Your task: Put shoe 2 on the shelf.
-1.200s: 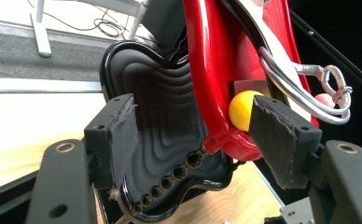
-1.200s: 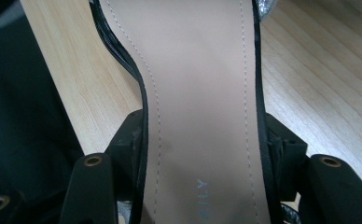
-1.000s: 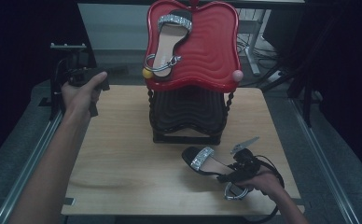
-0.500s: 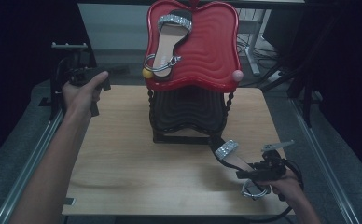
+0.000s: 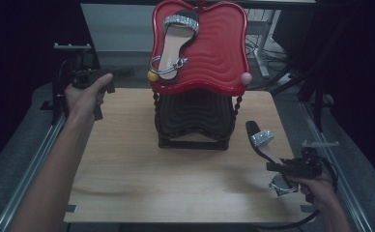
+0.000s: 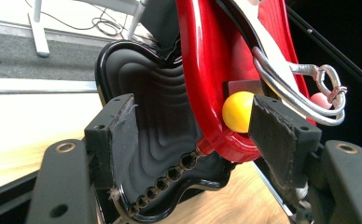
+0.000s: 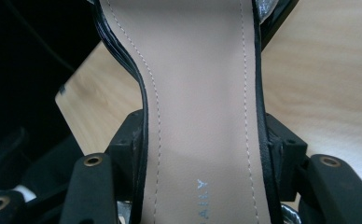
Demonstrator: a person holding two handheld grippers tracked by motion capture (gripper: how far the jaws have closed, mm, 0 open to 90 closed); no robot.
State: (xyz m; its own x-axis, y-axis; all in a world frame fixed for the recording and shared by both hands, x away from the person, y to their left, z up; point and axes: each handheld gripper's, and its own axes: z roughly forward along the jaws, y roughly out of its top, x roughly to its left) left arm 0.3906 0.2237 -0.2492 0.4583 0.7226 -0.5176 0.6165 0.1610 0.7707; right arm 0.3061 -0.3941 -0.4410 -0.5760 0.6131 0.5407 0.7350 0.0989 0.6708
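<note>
Since the earlier frame, the right gripper (image 5: pixel 278 166) has carried the black sandal (image 5: pixel 264 142) from the front middle of the wooden table (image 5: pixel 127 164) out toward its right edge, while the left gripper (image 5: pixel 91 79) has stayed at the table's far left corner.

A red wavy shoe rack (image 5: pixel 214 53) stands at the back centre over a black lower tier (image 5: pixel 195 113), with a matching sandal (image 5: pixel 176 41) resting on the red shelf.

The carried sandal has a black glossy edge, a beige stitched insole (image 7: pixel 200 93) and a sparkly silver toe strap (image 5: pixel 262 138). In the right gripper view, the right jaws clamp the sole from both sides at its narrow waist, toe pointing away.

The left jaws stand wide apart, gripping nothing; a small yellow ball (image 6: pixel 237 112) on the rack's rim shows beyond them.
</note>
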